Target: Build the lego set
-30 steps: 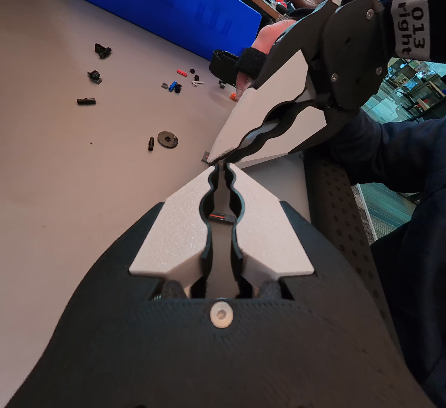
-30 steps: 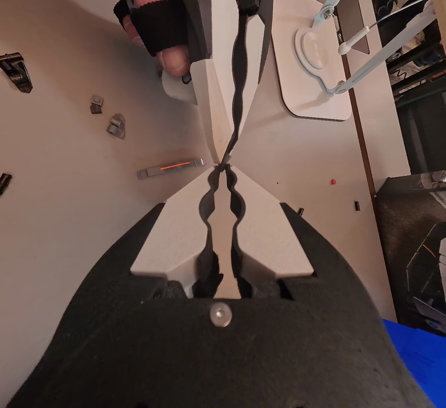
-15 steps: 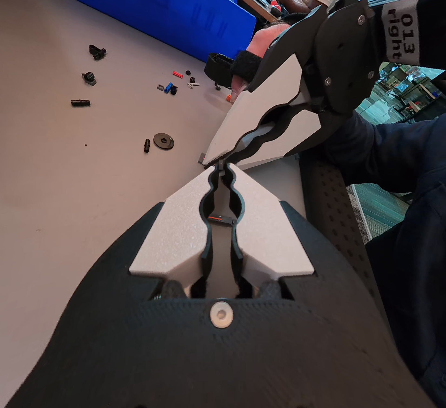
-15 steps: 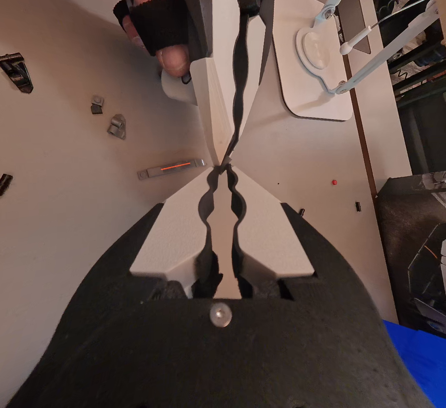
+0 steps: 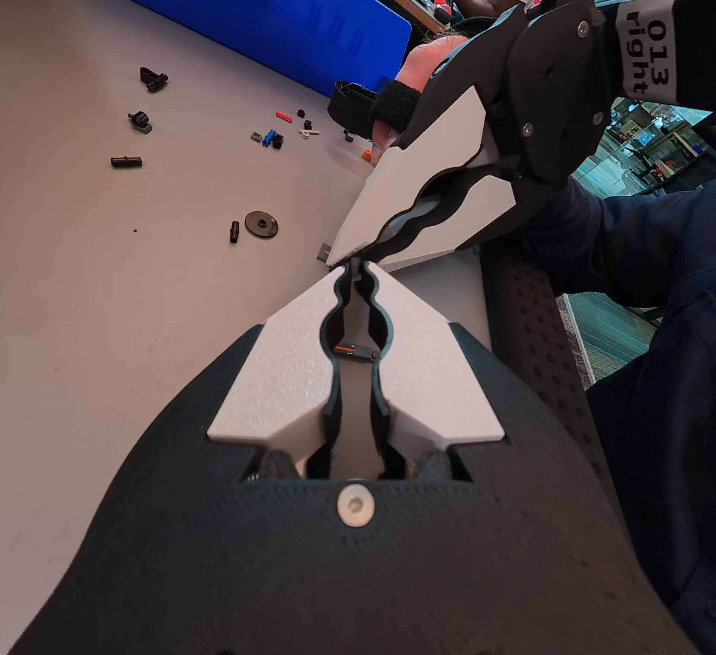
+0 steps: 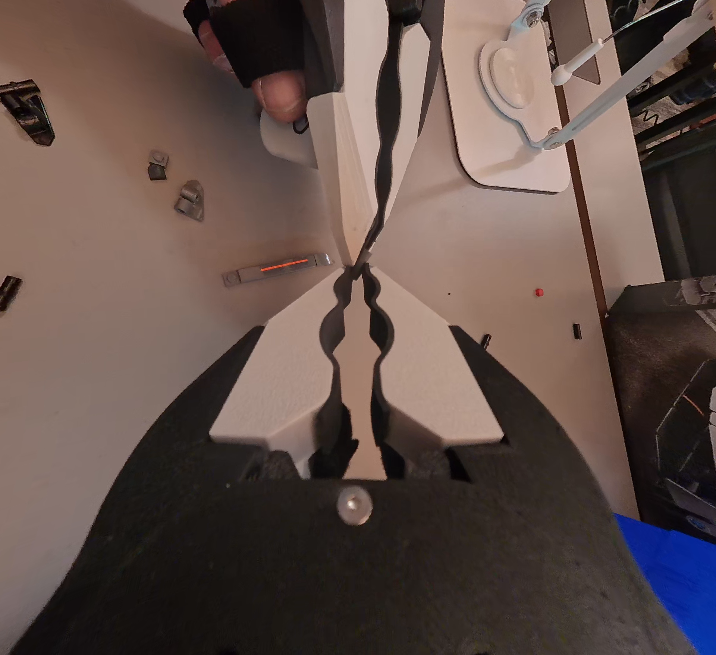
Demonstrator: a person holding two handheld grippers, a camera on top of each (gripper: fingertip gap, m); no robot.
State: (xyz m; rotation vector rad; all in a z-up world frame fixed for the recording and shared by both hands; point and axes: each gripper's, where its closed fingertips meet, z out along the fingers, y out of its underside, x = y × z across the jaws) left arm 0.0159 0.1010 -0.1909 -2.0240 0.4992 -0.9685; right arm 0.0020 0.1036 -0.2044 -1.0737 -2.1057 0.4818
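Clamping the fingers [image 5: 294, 357] of the left gripper [image 5: 354, 274] almost fully together on a small grey piece [image 5: 355, 268], gripping it only at the very tips. Meeting it tip to tip with the right gripper [image 5: 350, 257], its fingers also drawn nearly together and touching the same piece; not showing clearly whether gripping it too or merely pressing on it. Hovering both sets of tips just above one end of the striped grey plate [image 6: 277, 268], which is lying flat on the bench [image 6: 97, 326].

Changing hardly at all over the last second: still holding the same tip-to-tip contact, only shifting the pair very slightly over the plate. Probably meaning a fiddly mating or handover of the piece still being worked, not yet finished, with the plate untouched.

Leaving two small grey bits [image 6: 190, 199] lying well beyond the plate's far end, on the side of the strapped thumb [image 6: 271, 67]. Leaving a black disc [image 5: 262, 224] and a scatter of tiny black, blue and red parts [image 5: 271, 136] farther out from the plate, towards the blue bin [image 5: 248, 5]. Showing a white lamp base [image 6: 511, 133] well apart from the plate on its opposite side.
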